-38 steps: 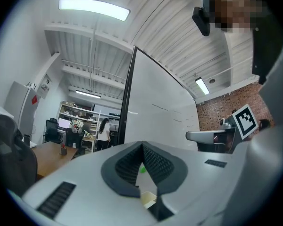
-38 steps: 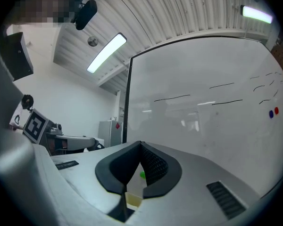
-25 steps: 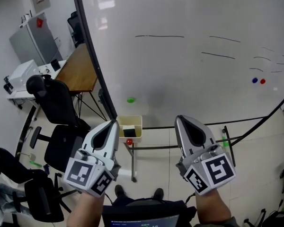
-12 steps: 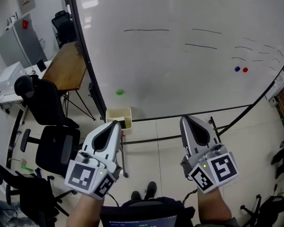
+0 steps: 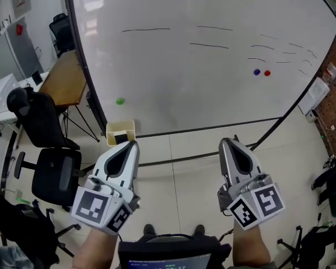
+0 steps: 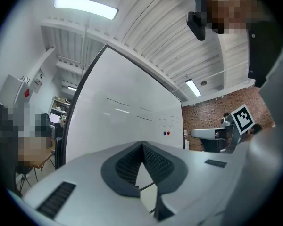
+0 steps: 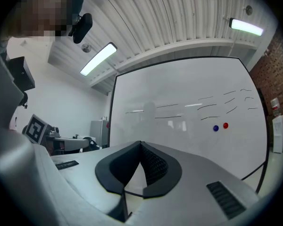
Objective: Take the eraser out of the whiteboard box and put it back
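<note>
Approach step, nothing grabbed yet: L gripper (image 5: 133, 144) & R gripper (image 5: 225, 141) both closed tight, empty. Eraser (image 5: 120, 139) sits in whiteboard box (image 5: 113, 129) at whiteboard (image 5: 185, 66) bottom-left corner. Next, prob.: reach box, open jaws, pinch eraser.

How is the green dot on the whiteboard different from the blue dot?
The green dot sits low at the left of the whiteboard, just above the whiteboard box; the blue dot sits higher, toward the right. The green dot stands alone, while the blue dot has a red dot right beside it. Both are small round spots on the board.
</note>
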Available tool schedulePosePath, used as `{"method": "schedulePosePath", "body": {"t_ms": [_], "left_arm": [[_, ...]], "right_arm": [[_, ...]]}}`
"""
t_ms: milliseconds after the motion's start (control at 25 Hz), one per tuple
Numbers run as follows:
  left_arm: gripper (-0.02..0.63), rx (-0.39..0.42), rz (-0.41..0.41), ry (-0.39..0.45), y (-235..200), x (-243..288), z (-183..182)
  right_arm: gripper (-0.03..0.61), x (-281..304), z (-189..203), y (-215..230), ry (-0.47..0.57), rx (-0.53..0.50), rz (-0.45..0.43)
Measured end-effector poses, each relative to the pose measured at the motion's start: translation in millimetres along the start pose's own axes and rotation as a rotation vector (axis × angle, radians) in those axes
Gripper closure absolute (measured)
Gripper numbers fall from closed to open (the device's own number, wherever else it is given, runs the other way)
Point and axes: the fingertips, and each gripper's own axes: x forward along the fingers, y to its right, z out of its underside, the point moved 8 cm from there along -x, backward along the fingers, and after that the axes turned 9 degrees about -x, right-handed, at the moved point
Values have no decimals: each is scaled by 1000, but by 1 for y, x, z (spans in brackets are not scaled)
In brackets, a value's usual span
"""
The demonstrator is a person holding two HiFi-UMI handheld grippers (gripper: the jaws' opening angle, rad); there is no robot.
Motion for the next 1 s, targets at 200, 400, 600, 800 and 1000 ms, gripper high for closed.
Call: {"method": "schedulePosePath", "body": {"t_ms": [200,400,600,800,1000], "left_arm": [[584,-15,-20,26,74,23,12],[584,11,-51,36,150,53,26],[584,19,-41,16,201,78,44],[584,34,-7,-5,209,87,47],[584,39,14,-13,194,80,38]], "right_arm": [[561,-50,-1,58,0,-1,-38],[563,-106,2,132,12,-20,-48],[565,-137,13,180,3,-10,-41],[566,-145,16,190,-5,-12,-1],[566,-139,11,176,0,14,21]]}}
